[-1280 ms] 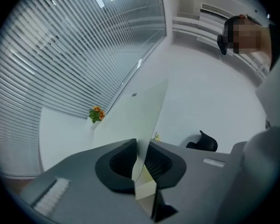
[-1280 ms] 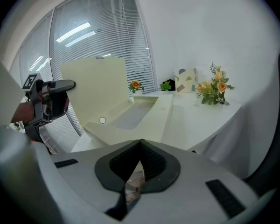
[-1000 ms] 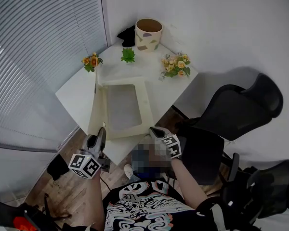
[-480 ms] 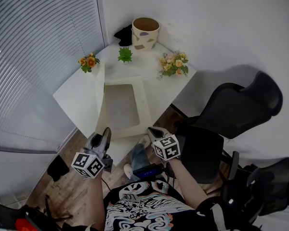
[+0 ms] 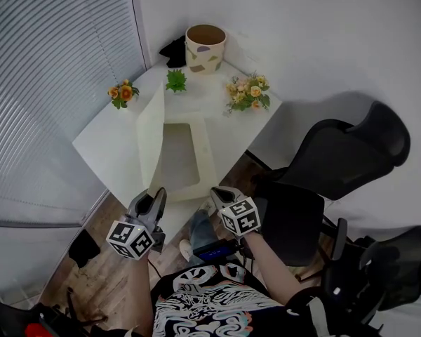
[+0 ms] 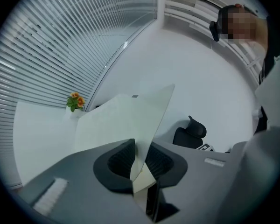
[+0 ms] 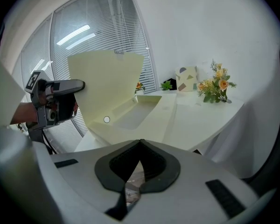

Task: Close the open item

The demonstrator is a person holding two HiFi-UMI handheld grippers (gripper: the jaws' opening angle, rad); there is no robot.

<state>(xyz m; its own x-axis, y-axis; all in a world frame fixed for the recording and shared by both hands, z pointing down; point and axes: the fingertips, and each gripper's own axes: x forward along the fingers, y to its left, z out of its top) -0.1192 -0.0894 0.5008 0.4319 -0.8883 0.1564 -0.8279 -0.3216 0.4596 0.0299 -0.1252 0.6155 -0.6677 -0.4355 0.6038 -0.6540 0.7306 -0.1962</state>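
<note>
The left gripper [image 5: 156,195] has its jaws opening around the lid [image 5: 151,126], half-raised over the box [image 5: 182,161] at the desk's [image 5: 102,142] near edge, while the right gripper [image 5: 217,192] is clenched empty, so once released that lid could flop back open instead of shut.

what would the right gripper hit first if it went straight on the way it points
Most likely the near edge of the cream box on the white table: the right gripper, jaws together and empty, points at its base, right of the raised lid. Depth is hard to judge.
</note>
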